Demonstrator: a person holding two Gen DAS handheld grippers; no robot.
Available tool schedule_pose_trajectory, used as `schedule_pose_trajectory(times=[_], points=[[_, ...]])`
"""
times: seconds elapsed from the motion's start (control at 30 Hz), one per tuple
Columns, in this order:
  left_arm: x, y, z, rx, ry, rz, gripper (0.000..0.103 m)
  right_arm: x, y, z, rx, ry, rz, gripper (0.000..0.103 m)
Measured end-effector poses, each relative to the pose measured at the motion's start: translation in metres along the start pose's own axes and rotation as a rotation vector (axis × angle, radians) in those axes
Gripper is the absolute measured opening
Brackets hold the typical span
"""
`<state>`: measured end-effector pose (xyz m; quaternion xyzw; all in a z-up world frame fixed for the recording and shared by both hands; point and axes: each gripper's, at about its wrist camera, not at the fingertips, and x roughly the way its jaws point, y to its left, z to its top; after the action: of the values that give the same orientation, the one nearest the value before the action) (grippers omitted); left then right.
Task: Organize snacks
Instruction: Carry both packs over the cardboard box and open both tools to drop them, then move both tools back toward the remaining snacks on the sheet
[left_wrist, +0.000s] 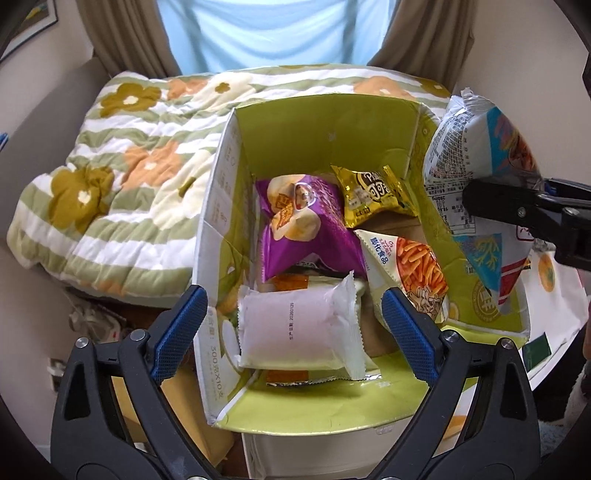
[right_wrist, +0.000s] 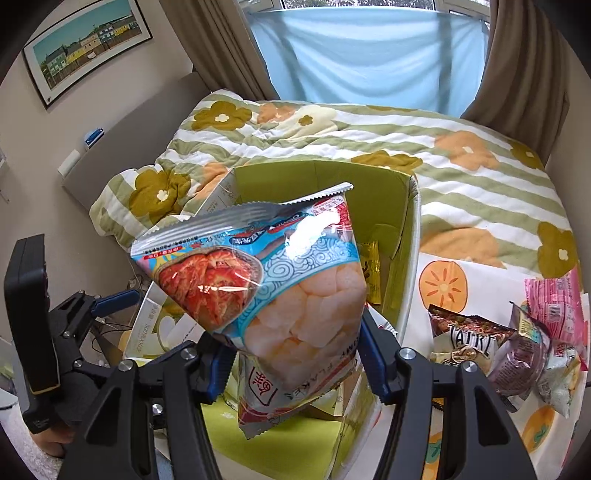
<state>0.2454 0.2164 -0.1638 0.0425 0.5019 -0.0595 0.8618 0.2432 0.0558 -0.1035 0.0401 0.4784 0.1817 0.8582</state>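
Note:
A green-lined cardboard box (left_wrist: 325, 122) stands open and holds a purple bag (left_wrist: 306, 229), a gold packet (left_wrist: 373, 195), an orange-stick snack bag (left_wrist: 410, 266) and a pale pink packet (left_wrist: 295, 328). My left gripper (left_wrist: 295, 328) is open, its blue pads either side of the pink packet, above the box's near end. My right gripper (right_wrist: 295, 362) is shut on a blue shrimp-flake bag (right_wrist: 280, 288) and holds it over the box (right_wrist: 325, 177). That bag (left_wrist: 476, 177) hangs at the box's right wall in the left wrist view.
The box sits at the edge of a flowered quilt (left_wrist: 122, 177) on a bed. Several loose snack packets (right_wrist: 517, 339) lie on a persimmon-print cloth (right_wrist: 443, 284) right of the box. Curtains (right_wrist: 369, 51) hang behind. A framed picture (right_wrist: 85, 48) is on the left wall.

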Motion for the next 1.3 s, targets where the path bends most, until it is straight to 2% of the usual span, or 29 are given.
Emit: schedule_pose_trajectory(times=[0.4,0.43,0.47,0.53,0.57,1.0,1.17,1.3], points=[[0.014,0.008,0.01,-0.055,0.038,0.024,0.095,0.035,-0.013,0.019,0.022,0.063,-0.003,0.057],[0.014,0.008,0.009,-0.058,0.038,0.025,0.095,0.036,-0.014,0.018,0.033,0.062,-0.001,0.06],[0.014,0.009,0.008,-0.06,0.037,0.025,0.095,0.037,-0.015,0.018,0.039,0.059,-0.004,0.074],[0.012,0.011,0.004,-0.067,0.033,0.025,0.095,0.033,-0.015,0.017,0.029,0.036,-0.027,0.094],[0.011,0.012,0.004,-0.071,0.031,0.023,0.095,0.03,-0.015,0.016,0.022,0.018,-0.033,0.096],[-0.018,0.013,-0.004,-0.058,-0.021,-0.021,0.095,-0.015,-0.008,0.0,0.047,-0.091,-0.021,0.096],[-0.028,0.003,0.001,-0.03,-0.043,-0.078,0.095,-0.05,-0.009,-0.01,0.061,-0.157,-0.066,0.096],[-0.036,-0.02,0.008,0.017,-0.087,-0.117,0.095,-0.081,-0.025,-0.024,0.103,-0.19,-0.126,0.096]])
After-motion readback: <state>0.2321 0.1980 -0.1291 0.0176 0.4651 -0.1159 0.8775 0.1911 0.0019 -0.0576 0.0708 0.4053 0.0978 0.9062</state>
